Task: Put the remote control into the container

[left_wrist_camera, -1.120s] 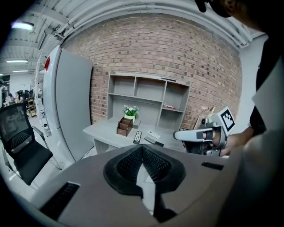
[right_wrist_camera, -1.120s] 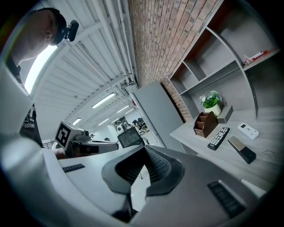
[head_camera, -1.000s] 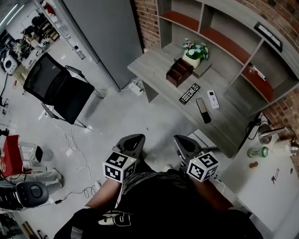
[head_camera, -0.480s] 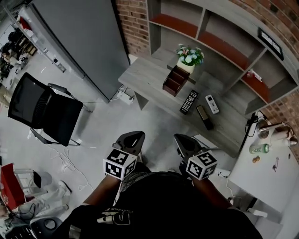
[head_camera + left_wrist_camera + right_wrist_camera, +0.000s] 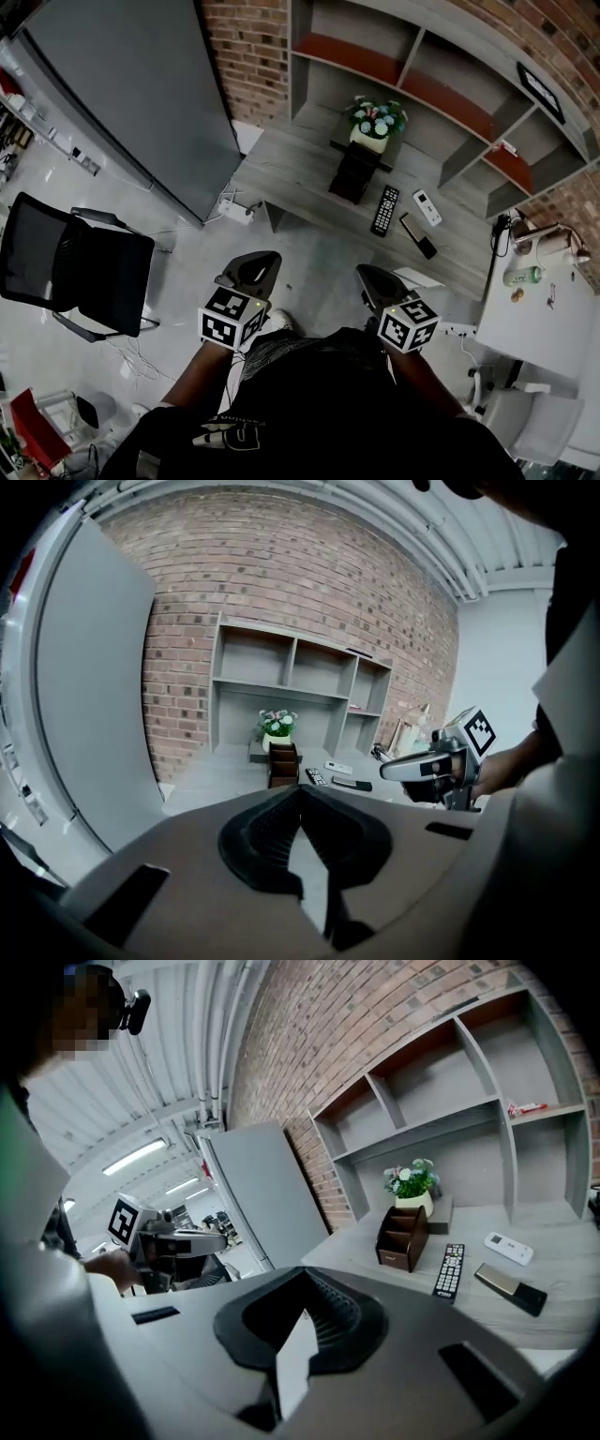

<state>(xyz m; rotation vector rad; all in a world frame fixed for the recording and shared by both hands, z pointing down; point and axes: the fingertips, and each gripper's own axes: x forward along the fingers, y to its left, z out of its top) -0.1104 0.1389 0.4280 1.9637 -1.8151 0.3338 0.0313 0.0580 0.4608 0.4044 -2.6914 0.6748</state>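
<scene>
Left gripper (image 5: 254, 270) and right gripper (image 5: 372, 279) hang closed and empty, well apart from the worktop (image 5: 291, 169); the remote control (image 5: 385, 210) lies just beside the brown container (image 5: 356, 172).

The worktop (image 5: 291, 167) sits upper centre of the head view. On it the container (image 5: 354, 173) stands below the flowerpot (image 5: 375, 127), with the remote control (image 5: 384, 210) just lower right of the container. A chair (image 5: 75, 272) stands at the left edge.

Even daylight-bright indoor light, soft shadows, heavy fisheye warp w/ dark vignette in gripper views, sharp focus
</scene>
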